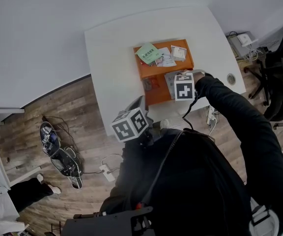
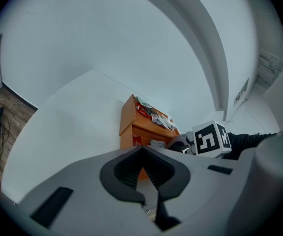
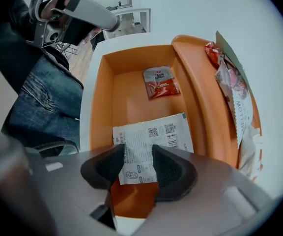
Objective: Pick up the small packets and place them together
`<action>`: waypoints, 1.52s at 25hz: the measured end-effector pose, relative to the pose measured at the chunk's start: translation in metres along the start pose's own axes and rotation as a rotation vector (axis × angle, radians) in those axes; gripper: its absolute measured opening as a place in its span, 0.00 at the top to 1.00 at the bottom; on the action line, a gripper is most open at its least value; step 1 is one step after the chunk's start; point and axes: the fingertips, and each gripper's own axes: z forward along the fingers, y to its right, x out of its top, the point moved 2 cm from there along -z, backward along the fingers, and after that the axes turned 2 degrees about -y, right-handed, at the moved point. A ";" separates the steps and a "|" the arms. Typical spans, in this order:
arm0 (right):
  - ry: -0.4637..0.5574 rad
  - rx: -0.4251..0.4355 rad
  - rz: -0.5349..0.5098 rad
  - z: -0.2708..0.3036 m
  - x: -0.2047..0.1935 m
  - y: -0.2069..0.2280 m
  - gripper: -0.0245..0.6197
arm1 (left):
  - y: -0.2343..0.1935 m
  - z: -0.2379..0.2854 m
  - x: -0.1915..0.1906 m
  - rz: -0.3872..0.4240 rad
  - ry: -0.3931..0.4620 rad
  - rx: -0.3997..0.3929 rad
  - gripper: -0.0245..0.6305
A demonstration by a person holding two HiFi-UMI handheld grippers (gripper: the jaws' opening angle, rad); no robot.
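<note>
Straddling one end of a flat white packet (image 3: pixel 151 136), the right gripper (image 3: pixel 134 154) points down with its ribbed dark jaws wide apart. The pads stand on either side of the packet and do not squeeze it. The packet is rectangular, printed with small text, square codes and a barcode, and lies on the floor of the lower compartment of a smooth orange tray (image 3: pixel 107 82). A glossy red packet (image 3: pixel 161 82) lies flat farther along the same compartment, well apart from the white one. The tray's raised upper level holds a loose pile of crinkled packets (image 3: pixel 232 97), a green one (image 1: pixel 149 53) among them. The left gripper (image 2: pixel 142 151) hangs near the edge of the white surface (image 1: pixel 112 63), jaw tips together and empty.
</note>
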 end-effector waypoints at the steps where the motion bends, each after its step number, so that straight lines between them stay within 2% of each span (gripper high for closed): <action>1: -0.002 -0.007 -0.004 0.000 0.000 0.000 0.69 | 0.000 0.000 0.000 0.000 0.000 0.000 0.96; 10: -0.001 -0.013 0.003 0.001 0.001 0.001 0.71 | 0.004 0.002 0.000 0.006 -0.005 -0.008 0.96; 13: -0.004 -0.010 0.006 -0.001 0.001 0.002 0.75 | 0.004 0.001 -0.001 0.003 -0.005 -0.008 0.96; 15: 0.000 -0.001 0.012 0.000 0.000 0.003 0.83 | 0.003 0.002 -0.001 -0.002 -0.003 -0.007 0.96; 26: 0.021 0.004 -0.006 -0.006 0.000 0.000 0.93 | 0.005 0.003 0.001 0.000 0.000 -0.012 0.96; 34: 0.084 -0.009 0.051 -0.023 0.001 0.000 0.93 | 0.008 0.001 -0.002 0.010 -0.007 -0.019 0.96; 38: 0.104 -0.014 0.045 -0.039 0.005 -0.004 0.93 | 0.006 -0.001 -0.003 0.016 -0.008 -0.020 0.96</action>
